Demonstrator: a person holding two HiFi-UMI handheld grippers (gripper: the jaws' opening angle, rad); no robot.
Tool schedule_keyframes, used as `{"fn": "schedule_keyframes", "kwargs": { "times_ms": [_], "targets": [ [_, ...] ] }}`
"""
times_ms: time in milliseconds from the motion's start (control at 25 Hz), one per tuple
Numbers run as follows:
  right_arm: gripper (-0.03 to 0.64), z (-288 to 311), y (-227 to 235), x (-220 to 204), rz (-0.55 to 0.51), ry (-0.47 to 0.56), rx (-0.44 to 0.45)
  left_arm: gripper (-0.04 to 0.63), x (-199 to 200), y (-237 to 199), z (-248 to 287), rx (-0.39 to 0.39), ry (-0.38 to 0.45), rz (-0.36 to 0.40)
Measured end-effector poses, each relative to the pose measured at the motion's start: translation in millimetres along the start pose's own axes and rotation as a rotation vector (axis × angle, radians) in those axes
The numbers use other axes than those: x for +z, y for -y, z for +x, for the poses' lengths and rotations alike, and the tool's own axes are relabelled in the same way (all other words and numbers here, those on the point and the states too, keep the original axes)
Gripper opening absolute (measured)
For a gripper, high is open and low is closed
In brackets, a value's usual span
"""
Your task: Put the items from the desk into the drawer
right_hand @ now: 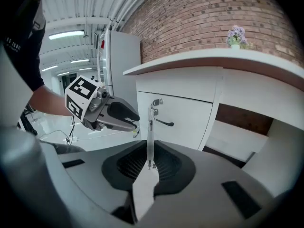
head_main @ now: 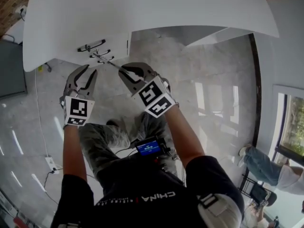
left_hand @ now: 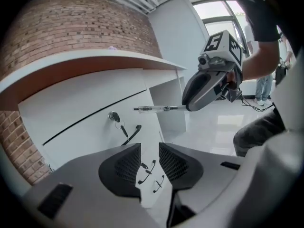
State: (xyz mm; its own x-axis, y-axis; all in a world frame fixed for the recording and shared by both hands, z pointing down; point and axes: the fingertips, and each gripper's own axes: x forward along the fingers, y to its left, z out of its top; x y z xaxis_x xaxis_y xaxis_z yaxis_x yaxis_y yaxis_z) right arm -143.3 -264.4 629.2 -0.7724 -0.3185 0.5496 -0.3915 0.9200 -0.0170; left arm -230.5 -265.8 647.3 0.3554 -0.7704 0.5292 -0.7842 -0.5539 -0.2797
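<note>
Right gripper point(head_main: 124, 71) clamped on one end of the pen point(right_hand: 150, 132), centre frame, before the shut drawer point(right_hand: 183, 115); left gripper point(left_hand: 150, 161) jaws apart, empty. Risk: the end-held pen may pivot loose or strike the drawer front (handle point(right_hand: 164, 123) not yet pulled). Legible: "CHINA" on the shirt point(head_main: 159, 194), lower centre.

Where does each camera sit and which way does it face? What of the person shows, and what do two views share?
Head view: on the person's head, facing steeply down at the desk; forearms, legs, left gripper, right gripper show.
Left gripper view: on the left gripper, facing the drawer front along open, empty jaws; right forearm shows.
Right gripper view: on the right gripper, facing the drawer front along jaws shut on the pen; left forearm shows.
Shared: both gripper views show the drawer front.
</note>
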Motion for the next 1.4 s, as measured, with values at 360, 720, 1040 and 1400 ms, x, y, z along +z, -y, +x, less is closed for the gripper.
{"fn": "schedule_keyframes", "kwargs": {
  "times_ms": [360,720,1040,1400],
  "targets": [
    [0.054,57.6,25.8,-23.0,-0.097,0.146,-0.048,0.104,-24.1,-28.7,39.8,0.097,0.093,0.18],
    [0.054,71.2,25.2,-21.1,-0.281,0.082,-0.111,0.104,-27.5,-56.9,47.5,0.185,0.048,0.347],
    [0.054,48.2,20.7,-15.1,-0.293,0.032,-0.133,0.104,-27.2,-58.1,52.1,0.192,-0.06,0.47],
    [0.054,29.4,16.2,-16.3,-0.308,0.037,-0.12,0.069,-27.0,-55.7,57.5,0.188,-0.123,0.551]
  ]
}}
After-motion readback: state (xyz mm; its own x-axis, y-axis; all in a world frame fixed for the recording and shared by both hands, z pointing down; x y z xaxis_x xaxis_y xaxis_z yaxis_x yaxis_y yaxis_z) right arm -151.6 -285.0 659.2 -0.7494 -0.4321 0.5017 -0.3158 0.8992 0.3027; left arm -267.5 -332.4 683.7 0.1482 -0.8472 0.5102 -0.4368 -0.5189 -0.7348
